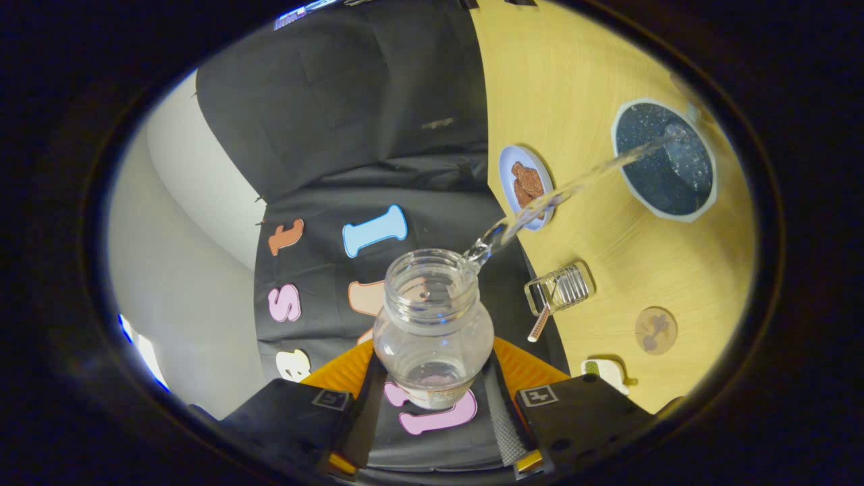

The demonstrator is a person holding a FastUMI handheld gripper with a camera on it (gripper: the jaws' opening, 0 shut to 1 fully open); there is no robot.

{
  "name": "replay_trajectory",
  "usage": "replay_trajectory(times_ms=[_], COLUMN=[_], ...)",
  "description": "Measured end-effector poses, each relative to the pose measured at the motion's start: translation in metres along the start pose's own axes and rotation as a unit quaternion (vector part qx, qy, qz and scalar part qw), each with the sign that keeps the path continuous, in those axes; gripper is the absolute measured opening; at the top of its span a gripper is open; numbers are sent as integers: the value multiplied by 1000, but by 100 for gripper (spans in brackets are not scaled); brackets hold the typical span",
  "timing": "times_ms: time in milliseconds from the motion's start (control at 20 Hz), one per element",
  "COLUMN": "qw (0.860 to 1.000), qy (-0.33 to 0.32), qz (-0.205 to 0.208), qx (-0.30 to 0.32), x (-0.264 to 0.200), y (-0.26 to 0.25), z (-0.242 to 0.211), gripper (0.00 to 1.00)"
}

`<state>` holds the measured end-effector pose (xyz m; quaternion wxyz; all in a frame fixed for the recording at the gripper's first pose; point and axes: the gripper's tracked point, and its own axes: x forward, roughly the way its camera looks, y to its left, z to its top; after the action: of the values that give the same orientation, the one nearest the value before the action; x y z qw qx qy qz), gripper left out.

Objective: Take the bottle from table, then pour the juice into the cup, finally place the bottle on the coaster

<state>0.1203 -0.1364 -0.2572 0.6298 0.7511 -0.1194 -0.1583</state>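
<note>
My gripper is shut on a clear bottle, both fingers pressing its lower body. The bottle is tipped over, its open mouth facing the camera, and little liquid is left inside. A clear stream of liquid runs from its lip across the view into the dark speckled cup, which stands on the yellow wooden table well beyond the fingers. A round brown coaster lies on the table, nearer the fingers than the cup.
A small blue plate with brown food sits near the table's edge, under the stream. A ribbed glass jar with a stick lies between plate and coaster. A small white object rests by the right finger.
</note>
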Motion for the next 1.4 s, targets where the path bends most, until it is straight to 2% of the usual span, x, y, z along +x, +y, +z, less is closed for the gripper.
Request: replay_trajectory(times_ms=[650, 1400], qw=[999, 996], qy=[-10, -28], qz=[15, 56], qx=[30, 65], x=[4, 12], y=[10, 49], z=[-1, -6], gripper=[75, 75])
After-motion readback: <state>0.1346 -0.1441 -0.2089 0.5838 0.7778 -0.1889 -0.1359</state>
